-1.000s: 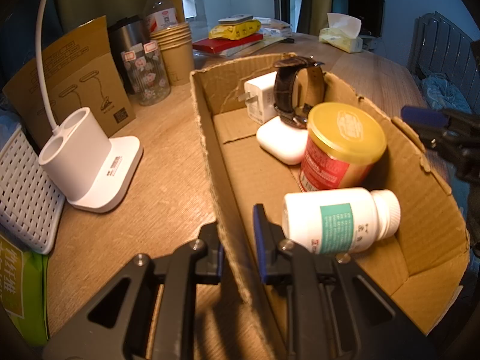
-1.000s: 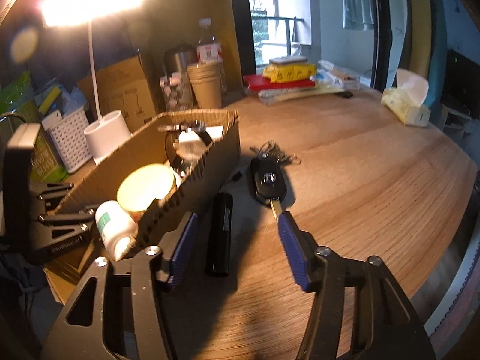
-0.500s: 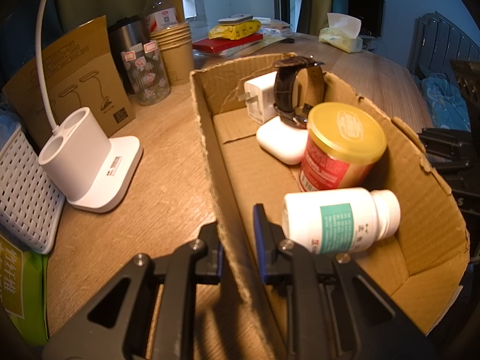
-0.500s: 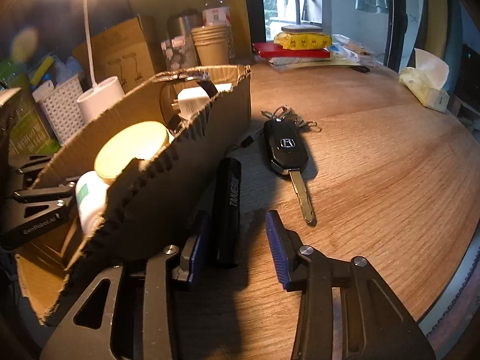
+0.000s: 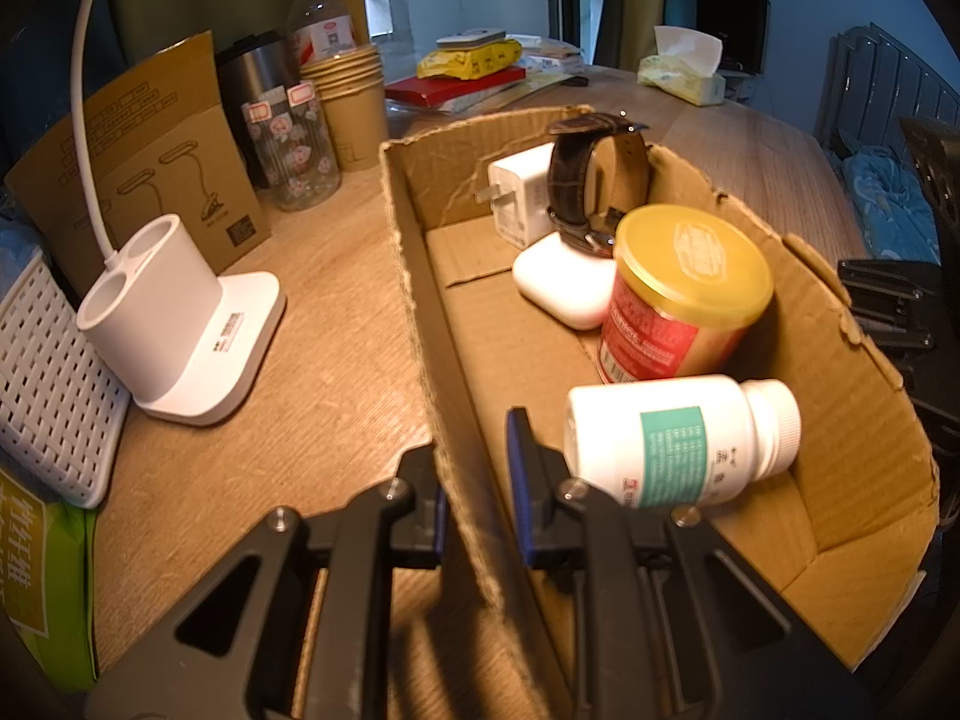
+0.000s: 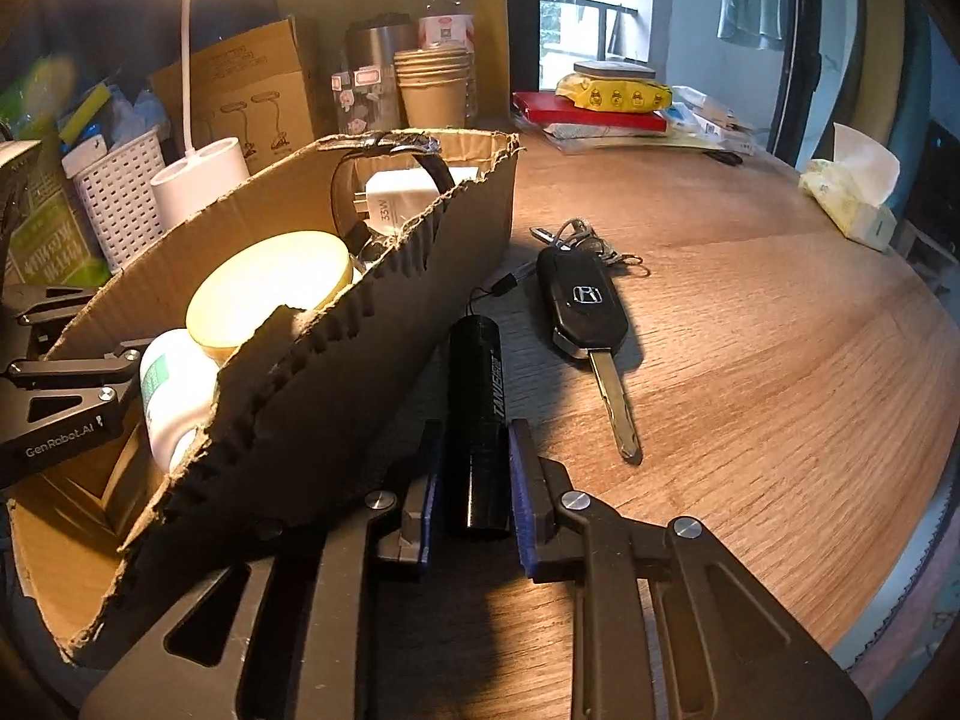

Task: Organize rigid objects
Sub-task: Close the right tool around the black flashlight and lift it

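Note:
A torn cardboard box [image 5: 420,312] [image 6: 360,360] lies on the wooden table. It holds a white pill bottle [image 5: 678,438] on its side, a red jar with a yellow lid [image 5: 684,294], a white case [image 5: 564,288], a white charger [image 5: 516,198] and a brown-strap watch [image 5: 582,180]. My left gripper [image 5: 477,480] is shut on the box's left wall. My right gripper [image 6: 474,480] is closed around the near end of a black cylinder [image 6: 480,402] lying beside the box. A car key [image 6: 585,306] with a key ring lies to its right.
A white lamp base [image 5: 174,324], a white basket [image 5: 42,384], a cardboard carton [image 5: 150,144], a glass jar [image 5: 294,150], paper cups [image 5: 354,102] and a bottle stand left of the box. Books [image 6: 594,114] and a tissue pack [image 6: 852,192] sit farther back.
My right gripper has moved forward and down along the table and closed its fingers around the black cylinder. The left gripper and the box have not moved.

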Demonstrator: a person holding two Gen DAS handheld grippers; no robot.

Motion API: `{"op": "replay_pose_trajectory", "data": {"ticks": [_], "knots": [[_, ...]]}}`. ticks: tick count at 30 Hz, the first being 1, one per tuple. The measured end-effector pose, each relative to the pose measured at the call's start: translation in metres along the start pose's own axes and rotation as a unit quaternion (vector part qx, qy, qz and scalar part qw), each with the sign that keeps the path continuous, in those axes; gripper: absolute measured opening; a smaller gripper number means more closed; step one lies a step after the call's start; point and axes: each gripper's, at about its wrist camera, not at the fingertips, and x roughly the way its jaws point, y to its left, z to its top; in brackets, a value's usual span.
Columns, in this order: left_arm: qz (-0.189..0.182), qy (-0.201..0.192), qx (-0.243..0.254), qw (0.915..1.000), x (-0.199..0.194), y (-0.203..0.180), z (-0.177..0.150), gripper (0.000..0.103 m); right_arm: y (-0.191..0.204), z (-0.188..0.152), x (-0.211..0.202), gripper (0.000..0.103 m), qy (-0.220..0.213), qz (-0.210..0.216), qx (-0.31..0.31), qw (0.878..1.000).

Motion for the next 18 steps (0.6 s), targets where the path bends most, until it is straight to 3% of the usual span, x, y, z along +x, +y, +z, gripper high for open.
{"op": "replay_pose_trajectory", "data": {"ticks": [18], "knots": [[0.000,0.000,0.000,1.0000,0.000,0.000,0.000,0.018,-0.006,0.016,-0.046,0.022,-0.057,-0.016,0.008,0.998]]}}
